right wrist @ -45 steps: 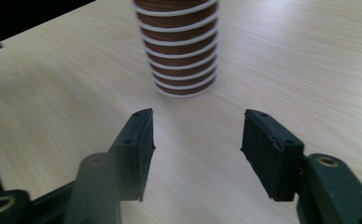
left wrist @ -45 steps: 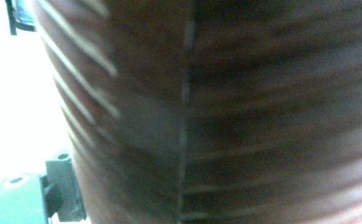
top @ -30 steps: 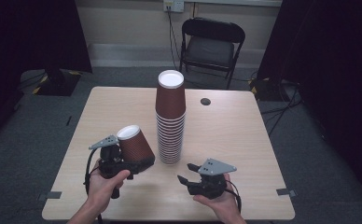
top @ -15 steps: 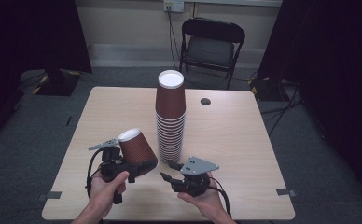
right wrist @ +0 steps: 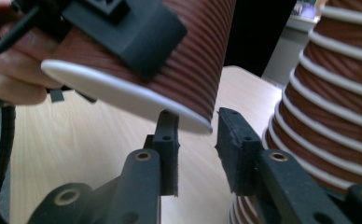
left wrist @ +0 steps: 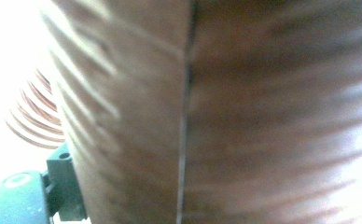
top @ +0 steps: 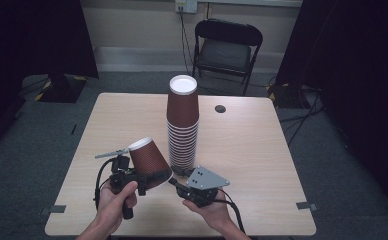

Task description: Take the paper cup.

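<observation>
The right gripper (right wrist: 195,140) has moved in, fingers open around the rim of the ribbed brown paper cup (top: 149,161) gripped by the left gripper (top: 132,179); likely a handover.

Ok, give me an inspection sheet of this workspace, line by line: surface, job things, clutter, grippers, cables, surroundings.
Surface: light wooden table, bare apart from the items below.
Job's things: tall stack of brown paper cups, upside down at the table's middle; one loose cup, tilted and off the table.
Clutter: small dark round object behind the stack.
Grippers: left gripper shut on the loose cup; right gripper open, its jaws either side of that cup's rim.
Cables: one black cable trails from each gripper; more on the floor at right.
Surroundings: black folding chair, dark curtains, grey carpet.
</observation>
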A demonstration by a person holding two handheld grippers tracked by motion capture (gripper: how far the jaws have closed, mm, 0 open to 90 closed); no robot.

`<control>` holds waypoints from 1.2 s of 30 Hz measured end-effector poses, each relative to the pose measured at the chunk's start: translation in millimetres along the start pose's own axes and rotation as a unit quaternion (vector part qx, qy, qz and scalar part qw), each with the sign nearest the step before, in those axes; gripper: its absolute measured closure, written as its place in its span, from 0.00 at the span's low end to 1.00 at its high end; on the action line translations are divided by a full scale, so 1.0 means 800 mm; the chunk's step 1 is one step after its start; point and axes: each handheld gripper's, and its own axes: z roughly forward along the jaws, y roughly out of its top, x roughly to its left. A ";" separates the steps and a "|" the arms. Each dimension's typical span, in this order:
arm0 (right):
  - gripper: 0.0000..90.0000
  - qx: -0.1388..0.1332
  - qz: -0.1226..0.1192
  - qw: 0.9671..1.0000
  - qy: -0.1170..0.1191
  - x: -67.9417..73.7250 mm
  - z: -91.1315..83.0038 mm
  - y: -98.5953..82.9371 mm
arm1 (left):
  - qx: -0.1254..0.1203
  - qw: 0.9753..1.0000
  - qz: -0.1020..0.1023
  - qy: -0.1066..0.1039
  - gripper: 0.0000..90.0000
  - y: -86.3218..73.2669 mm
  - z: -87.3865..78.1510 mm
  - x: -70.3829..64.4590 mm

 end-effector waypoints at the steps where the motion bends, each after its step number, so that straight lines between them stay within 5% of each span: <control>1: 0.78 -0.005 -0.002 1.000 -0.001 -0.001 0.002 0.000 | 0.001 1.000 0.002 0.000 0.13 0.001 -0.001 0.000; 14: 0.74 -0.060 0.003 0.998 -0.006 -0.002 0.027 0.008 | -0.005 1.000 0.007 -0.023 0.13 0.000 0.002 -0.013; 17: 0.74 -0.079 0.000 0.997 -0.021 0.000 0.030 0.008 | -0.006 0.999 0.003 -0.031 0.13 -0.001 0.004 -0.015; 21: 0.76 -0.102 0.000 0.995 -0.025 0.001 0.032 0.008 | -0.008 0.999 -0.017 -0.048 0.12 -0.002 0.005 -0.012; 36: 0.90 -0.150 0.023 0.987 -0.056 0.004 0.031 0.010 | -0.039 0.996 -0.013 -0.082 0.08 -0.005 0.010 -0.010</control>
